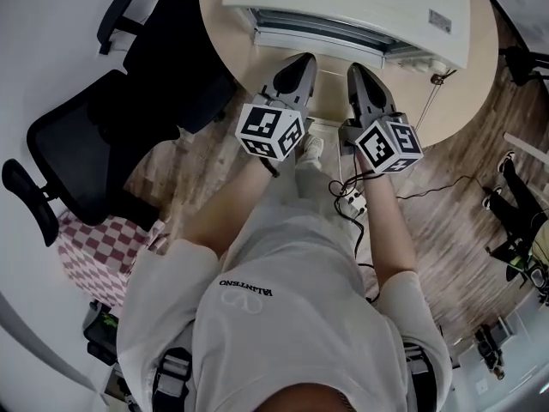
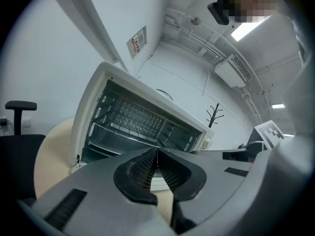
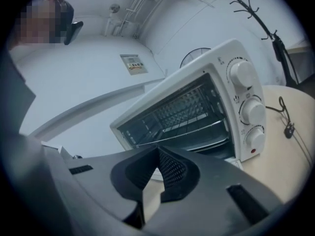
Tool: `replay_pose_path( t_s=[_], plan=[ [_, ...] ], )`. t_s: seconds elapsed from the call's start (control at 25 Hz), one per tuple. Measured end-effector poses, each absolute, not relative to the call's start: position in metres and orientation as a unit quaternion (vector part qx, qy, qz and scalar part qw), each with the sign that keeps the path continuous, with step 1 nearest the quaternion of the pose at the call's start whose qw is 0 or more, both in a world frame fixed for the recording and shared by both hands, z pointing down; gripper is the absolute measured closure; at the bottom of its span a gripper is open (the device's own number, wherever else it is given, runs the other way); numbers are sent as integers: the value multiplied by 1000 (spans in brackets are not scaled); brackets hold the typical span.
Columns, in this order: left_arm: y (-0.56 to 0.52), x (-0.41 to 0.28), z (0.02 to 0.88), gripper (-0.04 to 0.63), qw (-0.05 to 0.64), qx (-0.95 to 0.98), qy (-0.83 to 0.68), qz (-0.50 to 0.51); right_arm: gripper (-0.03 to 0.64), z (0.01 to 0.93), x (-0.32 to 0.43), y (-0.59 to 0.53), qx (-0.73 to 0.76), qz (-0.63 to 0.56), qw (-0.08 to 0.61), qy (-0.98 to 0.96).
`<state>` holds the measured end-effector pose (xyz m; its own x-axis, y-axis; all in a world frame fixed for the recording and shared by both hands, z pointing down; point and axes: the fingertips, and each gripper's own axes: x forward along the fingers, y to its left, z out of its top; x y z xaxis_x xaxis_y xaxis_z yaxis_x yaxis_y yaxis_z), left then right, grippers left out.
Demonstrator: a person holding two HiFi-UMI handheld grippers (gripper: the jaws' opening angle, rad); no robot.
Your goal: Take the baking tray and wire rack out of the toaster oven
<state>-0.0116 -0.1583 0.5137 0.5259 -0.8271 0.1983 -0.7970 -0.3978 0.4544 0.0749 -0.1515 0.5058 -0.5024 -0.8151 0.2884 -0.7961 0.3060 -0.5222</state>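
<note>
Two tools, left tool (image 1: 304,59) and right tool (image 1: 355,70), hover shut tight (nothing between the jaws) before the open toaster oven (image 1: 343,7) on the worktop (image 1: 221,37), wire rack (image 2: 118,130) and baking tray (image 3: 209,145) inside.

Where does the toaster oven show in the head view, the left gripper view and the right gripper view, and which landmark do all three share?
Head view: the toaster oven is at top centre, seen from above.
Left gripper view: it is centre left, tilted.
Right gripper view: it is centre right, with its knobs on the right.
Shared landmark: the round table under it.
</note>
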Motion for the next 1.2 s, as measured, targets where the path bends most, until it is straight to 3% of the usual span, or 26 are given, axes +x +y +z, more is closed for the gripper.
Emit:
replay_pose_path(
  t_s=[0.48, 1.08, 1.12, 1.2],
  plan=[
    [-197, -18, 550, 588, 361, 807, -451, -121, 614, 541, 62, -194, -487, -438, 140, 743],
    [-227, -12, 560, 522, 421, 748, -459, -228, 614, 553, 64, -225, -435, -492, 202, 727],
    [-227, -13, 561, 522, 425, 745, -457, -234, 569, 552, 64, -226, -428, -493, 209, 728],
    [-228, -15, 562, 522, 429, 741, -454, -248, 552, 550, 63, -227, -418, -498, 226, 726]
  ],
)
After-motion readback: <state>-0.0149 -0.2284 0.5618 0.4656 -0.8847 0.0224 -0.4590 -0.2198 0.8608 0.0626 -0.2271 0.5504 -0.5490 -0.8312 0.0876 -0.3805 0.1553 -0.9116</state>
